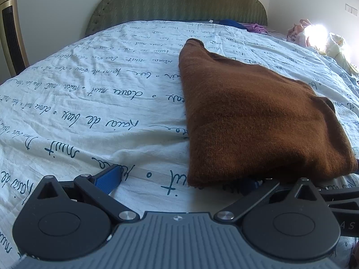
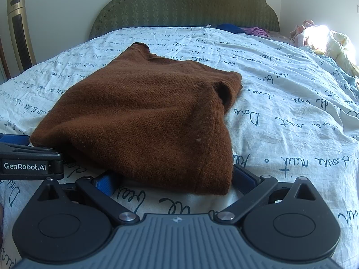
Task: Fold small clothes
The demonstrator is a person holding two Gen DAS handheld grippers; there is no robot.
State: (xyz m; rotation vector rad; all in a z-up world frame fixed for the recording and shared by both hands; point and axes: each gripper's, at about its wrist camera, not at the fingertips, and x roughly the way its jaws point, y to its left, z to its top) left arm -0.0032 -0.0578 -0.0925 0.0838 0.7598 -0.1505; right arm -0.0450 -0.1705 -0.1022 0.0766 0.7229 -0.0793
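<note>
Brown knitted sweater folded into a thick bundle, lying on a white bedspread printed with dark cursive writing, its near hem bunched up just ahead of both tools. Right gripper low at that near edge, jaws spread wide apart, one blue pad showing left of the hem and the other peeking out at the hem's right corner, the fabric lying between them without being pinched. Left gripper set at the sweater's left near corner, jaws likewise wide apart, its left blue pad resting on bare bedspread and its right finger tucked in shadow under the hem. In the right wrist view, part of the left tool visible at the left border, a black bar with white lettering, close beside the sweater's edge. Green padded headboard at the far end of the bed, a gold tower fan against the wall on the left, a pile of pale clothes in bright sunlight at the far right, and some blue and purple cloth near the headboard.
</note>
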